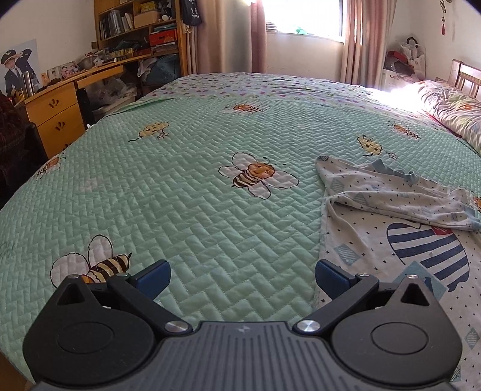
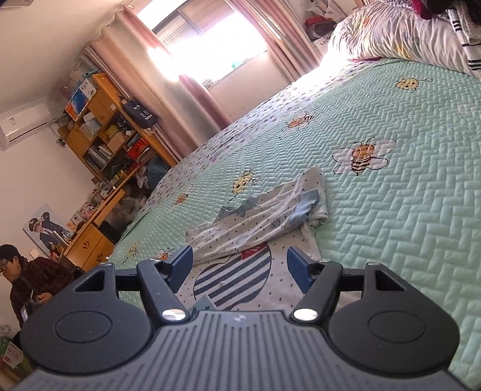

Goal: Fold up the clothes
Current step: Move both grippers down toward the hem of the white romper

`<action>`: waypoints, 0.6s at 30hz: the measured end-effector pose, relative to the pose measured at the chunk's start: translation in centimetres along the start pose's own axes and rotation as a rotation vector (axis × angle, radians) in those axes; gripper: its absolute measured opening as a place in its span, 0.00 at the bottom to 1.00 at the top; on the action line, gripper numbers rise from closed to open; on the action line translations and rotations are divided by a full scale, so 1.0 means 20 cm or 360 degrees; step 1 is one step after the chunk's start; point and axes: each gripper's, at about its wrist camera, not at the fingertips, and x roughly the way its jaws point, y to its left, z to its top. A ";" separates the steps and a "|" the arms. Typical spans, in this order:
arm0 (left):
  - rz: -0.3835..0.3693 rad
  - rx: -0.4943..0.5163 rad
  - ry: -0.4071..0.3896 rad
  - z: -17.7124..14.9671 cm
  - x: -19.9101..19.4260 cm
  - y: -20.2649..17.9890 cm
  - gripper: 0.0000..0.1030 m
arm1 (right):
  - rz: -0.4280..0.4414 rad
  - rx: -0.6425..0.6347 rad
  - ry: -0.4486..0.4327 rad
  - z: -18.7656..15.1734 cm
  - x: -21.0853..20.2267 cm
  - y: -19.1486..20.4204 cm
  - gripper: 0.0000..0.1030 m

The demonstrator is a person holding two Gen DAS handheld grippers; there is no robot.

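Note:
A white child's shirt [image 1: 390, 207] with small dark dots, pale blue trim and a navy striped graphic lies on the green bee-print bedspread [image 1: 195, 195]. Its upper part and sleeves are folded down over the body. My left gripper [image 1: 242, 278] hovers open over bare quilt, its right pad at the shirt's left edge. In the right wrist view the shirt [image 2: 261, 216] lies straight ahead. My right gripper [image 2: 240, 267] stands open above the striped graphic [image 2: 234, 279], and its pads do not press on the cloth.
A rolled floral duvet [image 1: 454, 111] lies at the head of the bed. A wooden desk [image 1: 57, 114] and bookshelf [image 1: 138, 27] stand beyond the bed's left side. A person [image 2: 27, 279] sits by the desk. Curtains [image 2: 186, 90] frame a bright window.

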 end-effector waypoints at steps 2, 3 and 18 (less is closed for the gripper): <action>-0.0016 -0.0007 0.0004 0.02 0.03 0.02 0.99 | 0.0026 0.0009 0.0014 0.09 0.06 -0.03 0.69; -0.0031 -0.0014 0.0005 0.03 0.04 0.03 0.99 | 0.0035 0.0016 0.0021 0.14 0.09 -0.05 0.69; -0.0570 -0.0004 0.0189 0.53 0.84 -0.08 0.99 | 0.0012 0.0368 0.0229 0.44 0.77 -0.59 0.69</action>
